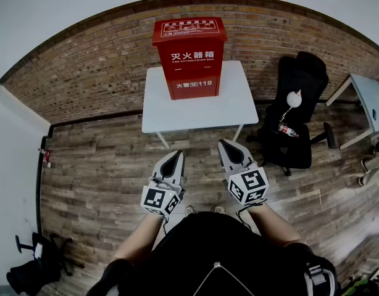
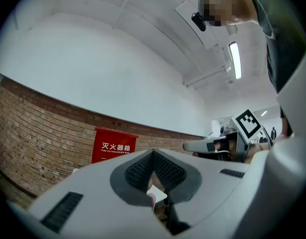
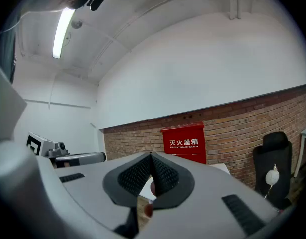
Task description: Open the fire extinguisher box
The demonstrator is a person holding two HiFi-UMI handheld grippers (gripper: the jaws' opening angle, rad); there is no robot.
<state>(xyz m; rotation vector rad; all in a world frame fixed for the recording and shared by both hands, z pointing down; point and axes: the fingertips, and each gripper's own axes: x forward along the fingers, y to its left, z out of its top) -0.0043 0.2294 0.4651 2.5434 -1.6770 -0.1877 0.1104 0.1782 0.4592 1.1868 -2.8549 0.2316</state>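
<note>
A red fire extinguisher box with white lettering stands closed on a white table against the brick wall. It shows small and far in the left gripper view as the red box and in the right gripper view as the red box. My left gripper and right gripper are held side by side over the wooden floor, well short of the table. Both are shut with nothing between their jaws. From the left gripper and the right gripper, the jaw tips point toward the box.
A black office chair with a white lamp on it stands right of the table. A second pale table is at the far right. Dark bags lie on the floor at the lower left. Wooden floor lies between me and the table.
</note>
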